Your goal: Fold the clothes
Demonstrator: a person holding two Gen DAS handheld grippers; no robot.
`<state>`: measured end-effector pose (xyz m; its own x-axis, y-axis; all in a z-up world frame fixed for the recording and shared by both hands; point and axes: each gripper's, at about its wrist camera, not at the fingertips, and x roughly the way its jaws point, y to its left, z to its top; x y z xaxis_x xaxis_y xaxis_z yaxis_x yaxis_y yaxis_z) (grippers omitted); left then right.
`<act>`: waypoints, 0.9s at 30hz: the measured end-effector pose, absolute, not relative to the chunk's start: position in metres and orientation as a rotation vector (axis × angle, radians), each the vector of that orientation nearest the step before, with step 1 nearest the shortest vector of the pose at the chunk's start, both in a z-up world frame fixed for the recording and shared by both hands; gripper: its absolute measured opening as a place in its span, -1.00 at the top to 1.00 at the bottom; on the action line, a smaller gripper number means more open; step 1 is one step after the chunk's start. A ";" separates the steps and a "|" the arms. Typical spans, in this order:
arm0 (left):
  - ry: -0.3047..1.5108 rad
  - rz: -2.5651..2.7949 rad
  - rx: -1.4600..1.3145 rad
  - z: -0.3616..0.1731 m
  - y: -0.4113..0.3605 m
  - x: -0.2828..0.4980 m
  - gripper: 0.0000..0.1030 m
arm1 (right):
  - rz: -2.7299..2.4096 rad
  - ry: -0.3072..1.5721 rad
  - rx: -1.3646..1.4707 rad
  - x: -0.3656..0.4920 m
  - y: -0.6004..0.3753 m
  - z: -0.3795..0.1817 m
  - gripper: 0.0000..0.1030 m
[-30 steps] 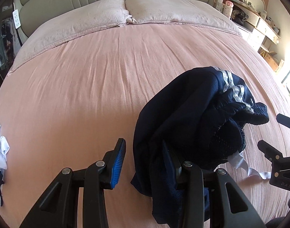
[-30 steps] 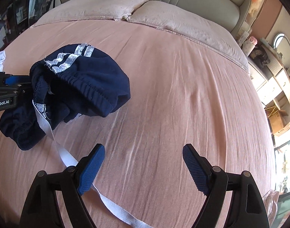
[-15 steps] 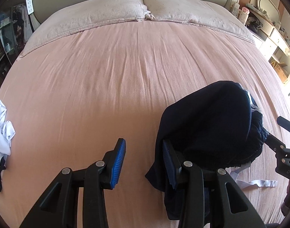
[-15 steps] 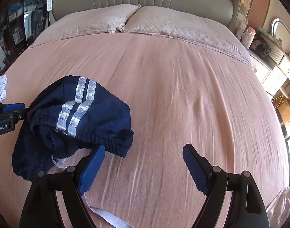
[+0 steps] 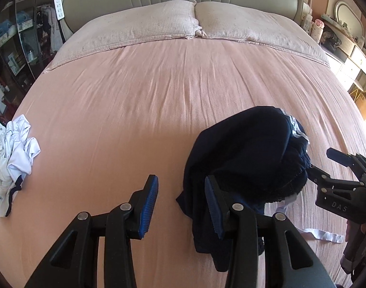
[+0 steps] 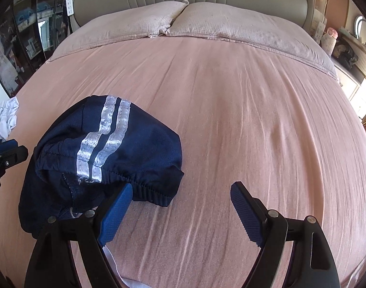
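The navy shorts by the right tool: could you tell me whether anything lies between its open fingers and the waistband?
Nothing visible does. The right tool hangs open beside the navy shorts, its left finger already at the waistband edge, with only bare pink bedspread around.

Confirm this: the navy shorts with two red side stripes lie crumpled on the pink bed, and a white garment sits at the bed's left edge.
Not quite. The navy shorts have two silvery-white stripes, not red, as the right wrist view shows. They do lie crumpled on the pink bed, with the white garment at the left edge.

Slightly shiny navy cloth shorts [image 6: 106, 148], matt pink sheet [image 6: 231, 120].
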<state>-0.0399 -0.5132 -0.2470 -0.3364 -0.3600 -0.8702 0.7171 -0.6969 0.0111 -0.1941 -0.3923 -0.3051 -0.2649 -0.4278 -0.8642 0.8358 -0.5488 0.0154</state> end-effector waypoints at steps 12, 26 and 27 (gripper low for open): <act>0.611 -2.032 1.305 -0.263 -0.480 -0.036 0.07 | -1.918 0.524 1.172 -0.212 -0.407 -0.294 0.68; 0.554 -2.151 1.307 -0.269 -0.433 -0.051 0.07 | -1.893 0.522 1.059 -0.203 -0.359 -0.271 -0.20; 0.556 -2.153 1.312 -0.270 -0.431 -0.052 0.06 | -1.885 0.520 1.064 -0.202 -0.356 -0.272 -0.21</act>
